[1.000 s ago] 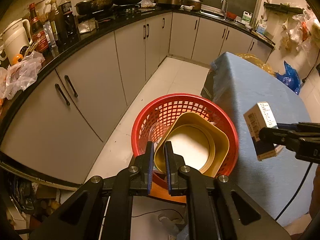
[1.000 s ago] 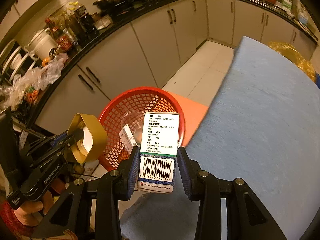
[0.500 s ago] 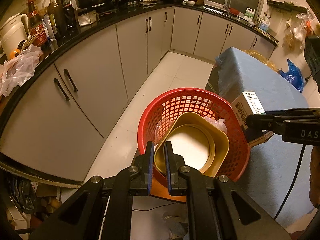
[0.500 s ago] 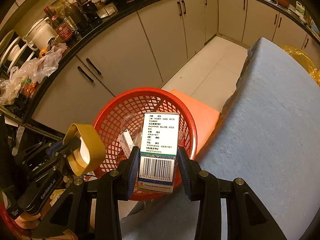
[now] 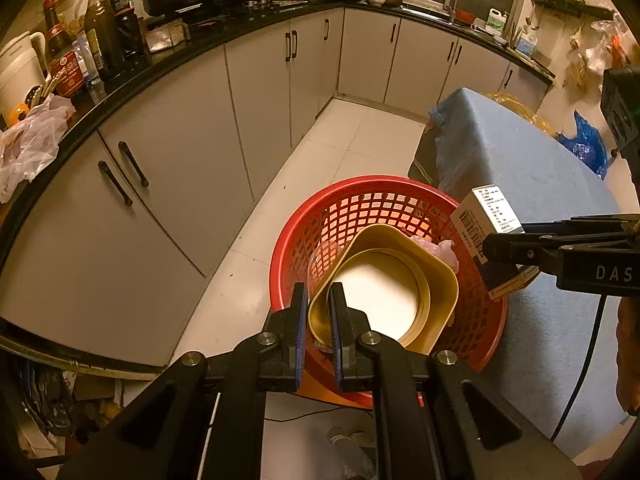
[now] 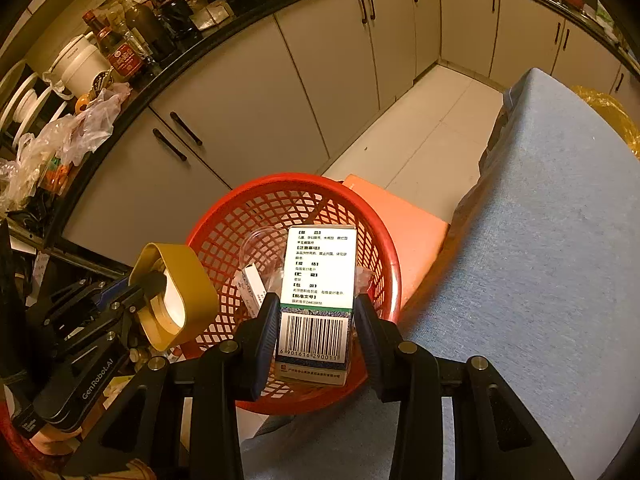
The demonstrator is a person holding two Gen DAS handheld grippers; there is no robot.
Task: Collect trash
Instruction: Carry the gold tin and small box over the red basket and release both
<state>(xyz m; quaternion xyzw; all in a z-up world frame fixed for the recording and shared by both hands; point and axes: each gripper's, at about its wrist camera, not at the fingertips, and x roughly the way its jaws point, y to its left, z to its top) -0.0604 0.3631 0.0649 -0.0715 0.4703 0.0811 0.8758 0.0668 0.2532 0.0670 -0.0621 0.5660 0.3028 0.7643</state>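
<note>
A red mesh basket (image 5: 372,200) (image 6: 280,192) stands beside the blue-covered table (image 5: 520,168) (image 6: 540,240). My left gripper (image 5: 319,300) is shut on the rim of a gold paper bowl (image 5: 384,296) and holds it over the basket's near side; the bowl also shows in the right wrist view (image 6: 176,288). My right gripper (image 6: 316,320) is shut on a white medicine box with a barcode (image 6: 320,280) (image 5: 486,220) and holds it above the basket. A clear plastic cup (image 6: 260,244) and a small box (image 6: 252,284) lie in the basket.
The basket sits on an orange stool (image 6: 404,224). Grey cabinets (image 5: 168,184) under a black counter with bottles (image 5: 100,32) and pans curve along the left. White tile floor (image 5: 360,140) runs between cabinets and table. A blue bag (image 5: 584,148) lies at far right.
My right gripper has carried the medicine box left from the table to above the basket. My left gripper keeps the gold bowl over the basket, drifting slightly.
</note>
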